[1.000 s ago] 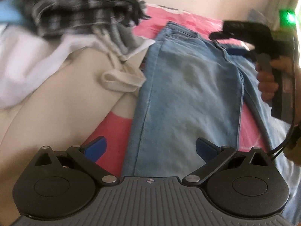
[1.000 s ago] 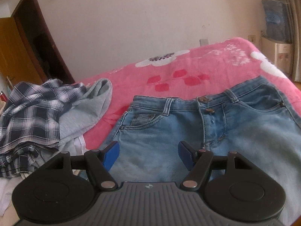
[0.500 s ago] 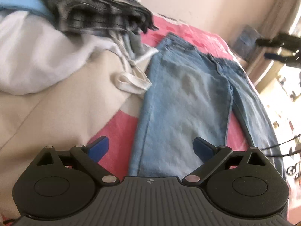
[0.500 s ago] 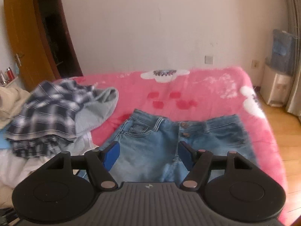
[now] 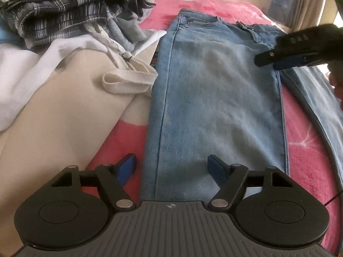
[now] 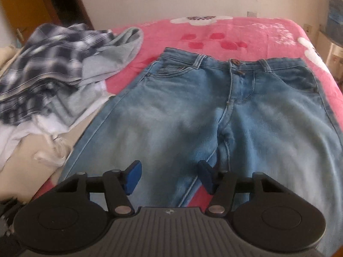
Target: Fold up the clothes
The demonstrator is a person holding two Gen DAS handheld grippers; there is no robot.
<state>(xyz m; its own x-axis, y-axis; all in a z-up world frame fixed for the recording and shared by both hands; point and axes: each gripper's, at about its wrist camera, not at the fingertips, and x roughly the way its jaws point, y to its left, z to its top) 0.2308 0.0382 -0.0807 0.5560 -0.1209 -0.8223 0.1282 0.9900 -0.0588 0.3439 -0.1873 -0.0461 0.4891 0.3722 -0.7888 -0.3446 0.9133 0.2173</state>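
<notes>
A pair of faded light-blue denim jeans lies spread flat on the pink flowered bed, waistband far, legs running back toward both tools. The left tool, fingers spread and empty, hovers over one leg's outer seam near the hem; the right tool, likewise agape, hangs above the crotch.

Right gripper brought back down over jeans, now seen at thigh level in left wrist view; half a second ago it was raised clear. Jeans unmoved.
</notes>
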